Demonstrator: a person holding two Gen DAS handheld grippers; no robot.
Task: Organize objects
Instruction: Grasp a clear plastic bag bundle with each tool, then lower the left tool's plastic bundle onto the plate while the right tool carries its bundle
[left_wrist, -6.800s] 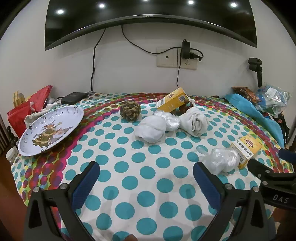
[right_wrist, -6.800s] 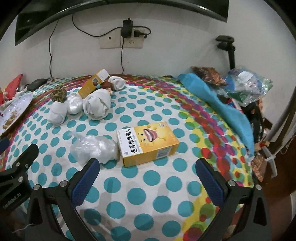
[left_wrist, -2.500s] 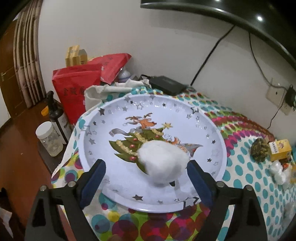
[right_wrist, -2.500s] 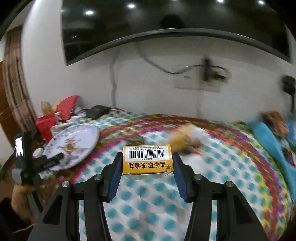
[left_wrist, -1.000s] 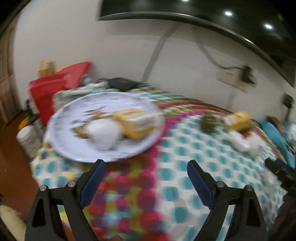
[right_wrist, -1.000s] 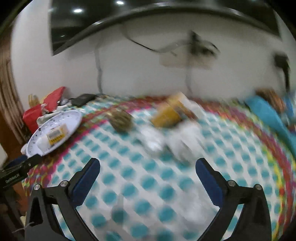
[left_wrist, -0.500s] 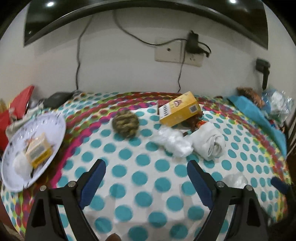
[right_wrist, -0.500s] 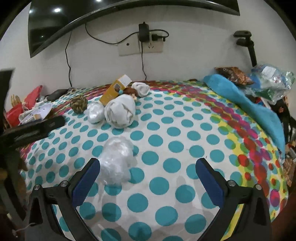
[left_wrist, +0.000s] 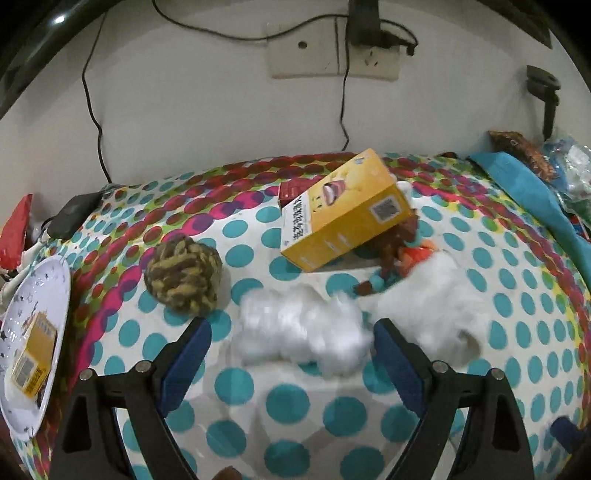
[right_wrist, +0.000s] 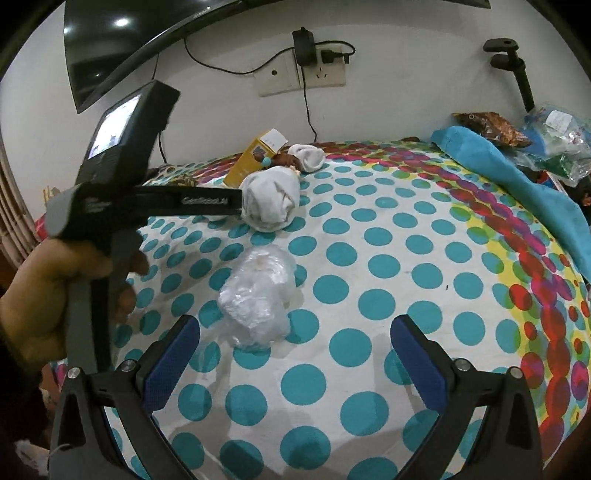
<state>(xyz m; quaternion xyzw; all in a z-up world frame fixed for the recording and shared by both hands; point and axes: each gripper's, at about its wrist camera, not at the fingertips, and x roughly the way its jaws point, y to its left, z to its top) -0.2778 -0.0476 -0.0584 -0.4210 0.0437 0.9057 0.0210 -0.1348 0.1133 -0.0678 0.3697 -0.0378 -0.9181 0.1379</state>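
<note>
Crinkled clear plastic forms the wad (left_wrist: 301, 334) that sits between the fingers of our left gripper (left_wrist: 291, 341); the jaws stand wide apart and touch nothing, placed to straddle the wad, which we judge to be the next pick. Near the right gripper (right_wrist: 295, 354), a second plastic wad (right_wrist: 258, 297) lies on the dotted tablecloth (right_wrist: 406, 258) just ahead of the left finger, off centre; these jaws are also wide apart and empty. We judge that this tool must shift left before closing. The plate (left_wrist: 35, 417) rests at the far left edge of the table and already holds one yellow box (left_wrist: 33, 356), so it appears to be the collection point. A rope ball (left_wrist: 183, 275) lies left of the wad, a second yellow box (left_wrist: 345, 210) leans on other items beyond it, and a rolled white cloth (right_wrist: 271, 197) lies to the right, blurred in the left view. Compared with half a second ago, the left tool has advanced from a wide overview of the table to a close position over the wad, while the right view has changed little except that the left tool now crosses it.
</note>
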